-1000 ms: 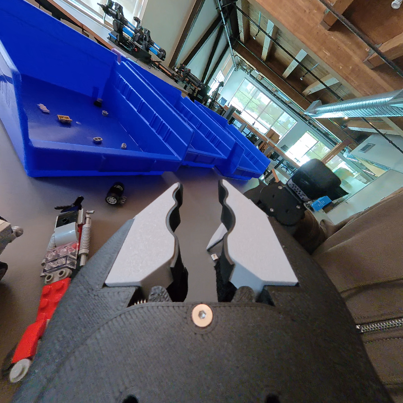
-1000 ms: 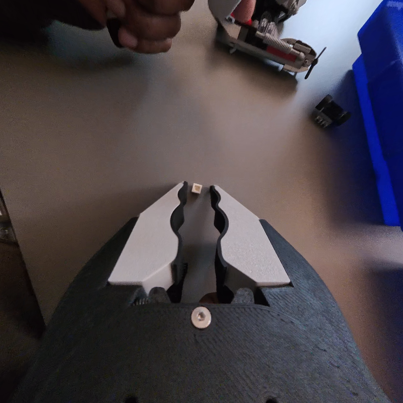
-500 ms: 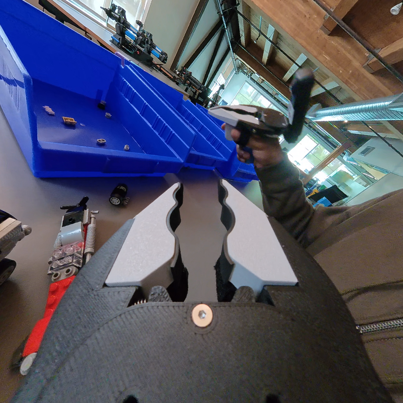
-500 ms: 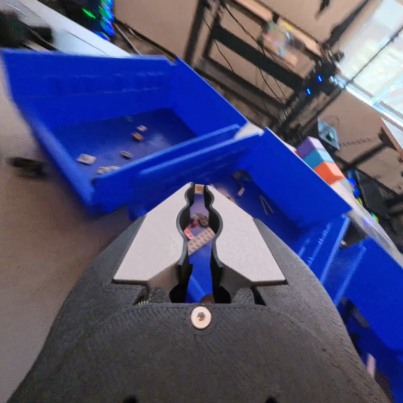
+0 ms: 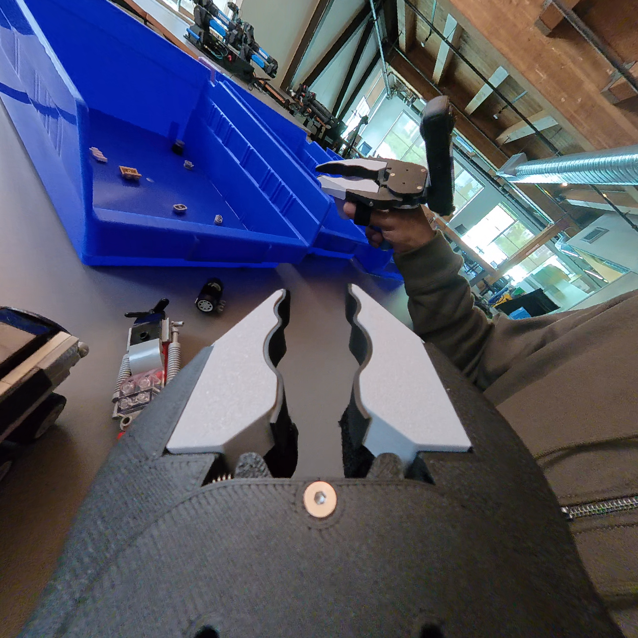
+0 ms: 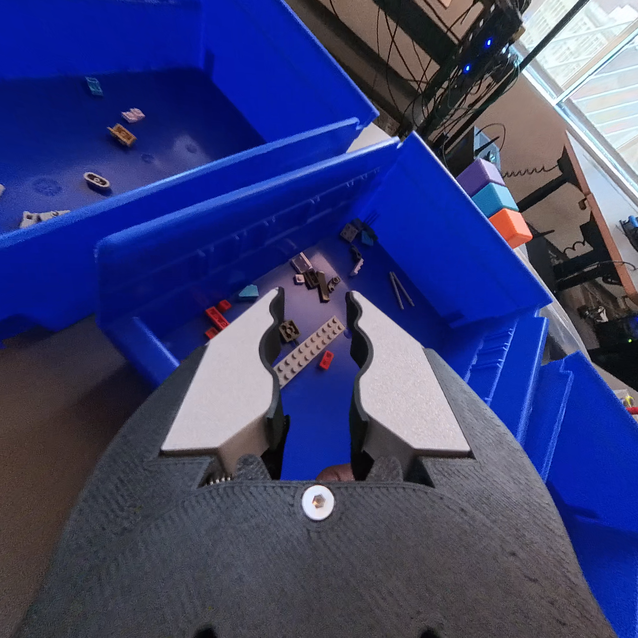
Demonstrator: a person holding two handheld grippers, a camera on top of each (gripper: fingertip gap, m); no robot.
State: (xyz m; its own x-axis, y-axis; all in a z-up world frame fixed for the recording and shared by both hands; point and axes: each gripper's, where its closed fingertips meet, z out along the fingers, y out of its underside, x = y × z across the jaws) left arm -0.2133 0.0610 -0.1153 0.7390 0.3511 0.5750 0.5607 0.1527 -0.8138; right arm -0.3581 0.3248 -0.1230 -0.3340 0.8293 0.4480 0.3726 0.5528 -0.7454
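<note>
My right gripper is open, with nothing between its pads. It hangs above the second blue bin, over a long grey studded plate, a small dark tan brick and red bricks. The left wrist view shows the right gripper in a person's hand above the bins, its jaws apart. My left gripper is open and empty, low over the grey table. A grey and red brick assembly lies to its left, and a black wheel piece lies ahead of it.
A first blue bin with a few small pieces stands left of the second; more blue bins follow to the right. A dark brick vehicle sits at the left edge. Coloured blocks stand behind the bins. A person's sleeve crosses the right. Across from one pair of fingers to the other is roughly 30 centimetres. The small dark tan brick is about 8 centimetres from my right fingertips and 35 centimetres from my left.
My right gripper closed on a small pale piece on the table, swung up over the bins and opened; the piece is no longer between its tips. My left gripper has barely moved.
</note>
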